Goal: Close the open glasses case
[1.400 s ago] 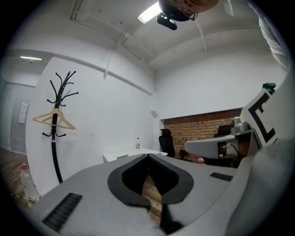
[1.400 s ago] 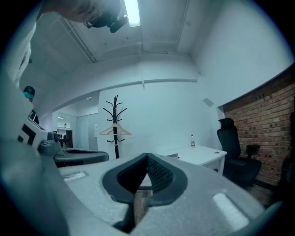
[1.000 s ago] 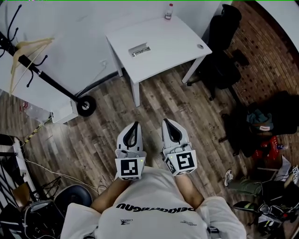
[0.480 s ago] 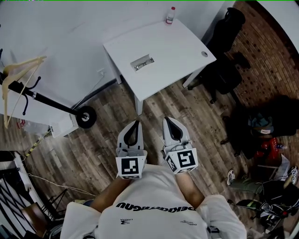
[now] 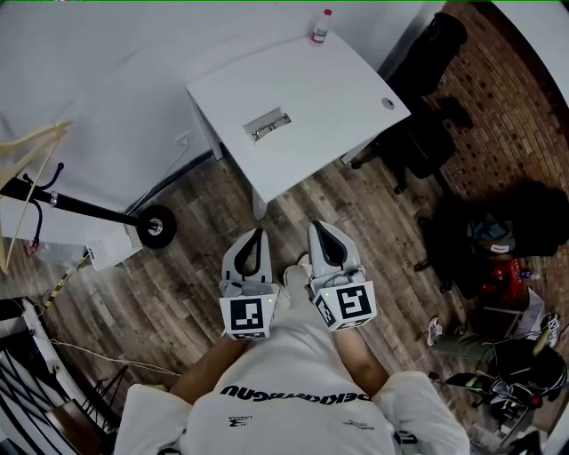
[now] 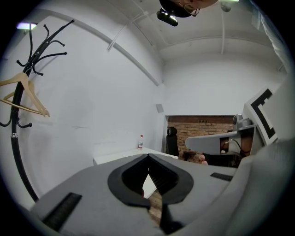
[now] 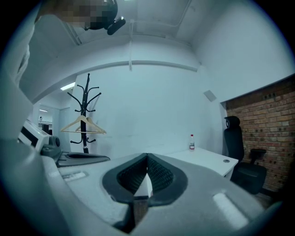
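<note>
The white square worktop (image 5: 329, 98) now sits a bit more to the left in the head view than it did a moment ago. The black coat stand (image 5: 80, 207) with its wooden hanger (image 5: 27, 155) has slid left too. The left tongs (image 5: 260, 235) and the right tongs (image 5: 316, 230) are in the same spot as before. They are side by side, low over the wooden floor (image 5: 178, 284) and well apart from the worktop.

The small grey open glasses case (image 5: 267, 124) lies on the worktop, near its left side. Nothing touches it. A little clear bottle with a red cap (image 5: 320, 25) stands at the far edge of the worktop.

Only the head view shows the case. The left gripper view shows the left tongs (image 6: 148, 155) pressed together at the tips, with nothing between them. Far off it shows the bottle (image 6: 140, 142) and a black office chair (image 6: 171, 138). The right gripper view shows the right tongs (image 7: 147, 155) pressed together at the tips too, and they hold nothing. This view shows the coat stand (image 7: 85, 115) standing up straight on the left.
</note>
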